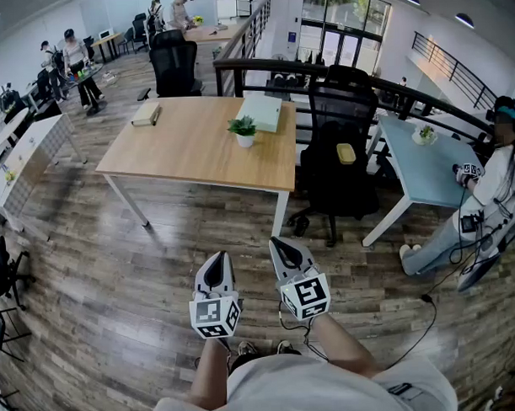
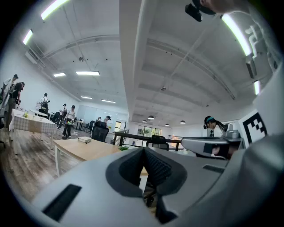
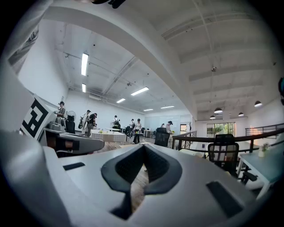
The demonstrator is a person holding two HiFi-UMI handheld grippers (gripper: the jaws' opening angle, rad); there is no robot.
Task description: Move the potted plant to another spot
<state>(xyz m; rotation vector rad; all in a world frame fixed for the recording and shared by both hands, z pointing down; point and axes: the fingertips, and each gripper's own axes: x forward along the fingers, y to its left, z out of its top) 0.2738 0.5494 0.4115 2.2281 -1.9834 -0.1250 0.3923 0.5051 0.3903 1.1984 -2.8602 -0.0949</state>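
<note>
**Both grippers clenched, plant on the surface ahead**

You held the left gripper (image 1: 216, 261) and the right gripper (image 1: 282, 244) level and side by side above the wooden floor (image 1: 116, 273). Each had its jaws pressed together on nothing. The potted plant (image 1: 244, 130) stood upright on the wooden surface (image 1: 180, 157), well apart from both grippers and just beside a pale flat box (image 1: 261, 113). A book (image 1: 145, 114) lay towards the surface's far left edge. A black office chair (image 1: 340, 168) stood at its right side.
</note>
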